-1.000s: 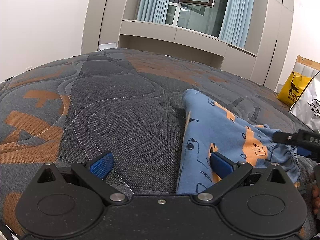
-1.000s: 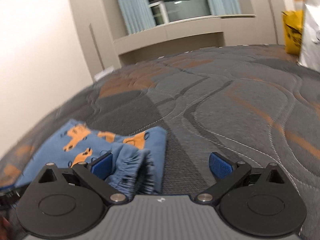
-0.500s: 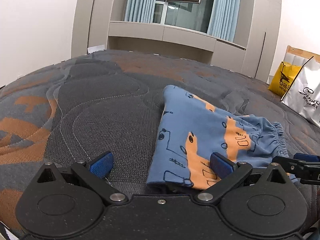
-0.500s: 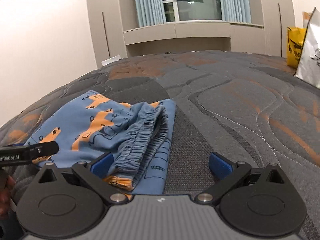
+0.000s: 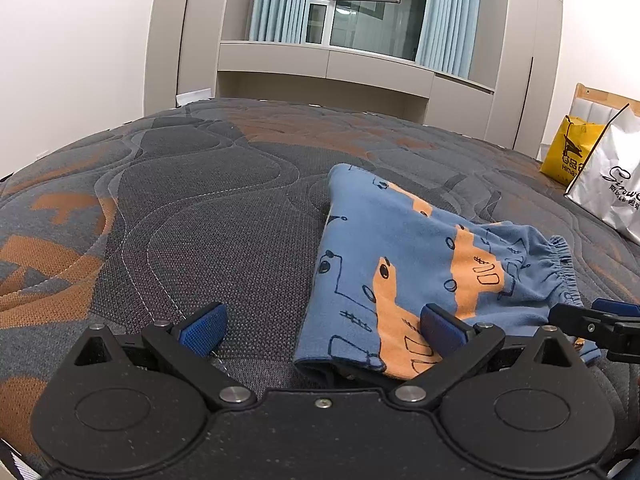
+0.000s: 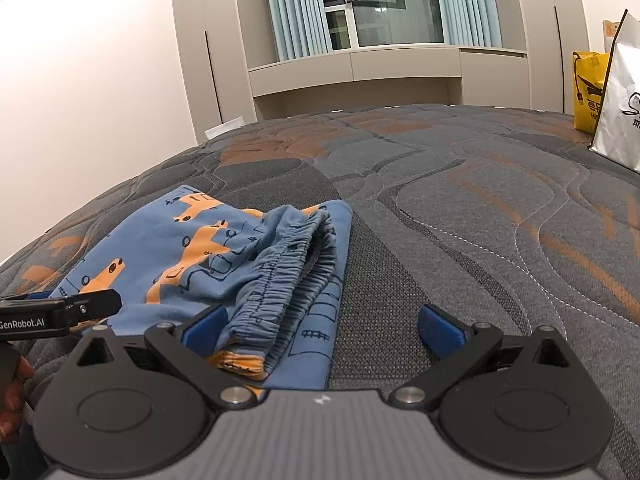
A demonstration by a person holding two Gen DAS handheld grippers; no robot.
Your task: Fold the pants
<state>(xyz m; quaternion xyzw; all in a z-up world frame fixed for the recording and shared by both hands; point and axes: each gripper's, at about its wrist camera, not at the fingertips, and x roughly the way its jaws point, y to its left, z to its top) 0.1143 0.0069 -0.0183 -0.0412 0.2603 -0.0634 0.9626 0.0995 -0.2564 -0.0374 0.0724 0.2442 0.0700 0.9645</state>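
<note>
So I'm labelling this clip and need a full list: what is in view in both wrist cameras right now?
pants: one, blue with orange print, folded on the bed, elastic waistband bunched on top.
bed: one, grey and orange quilted cover, under everything.
yellow bag: one, at the far right edge of the bed.
white bag: one, beside the yellow bag.
window: one, pale blue curtains either side, far wall.
cabinets: beige, around the window.
left gripper: black with blue pads, open, at the pants' near edge.
right gripper: same, open, by the waistband.
hand: one, partly visible, lower left of the right wrist view.
</note>
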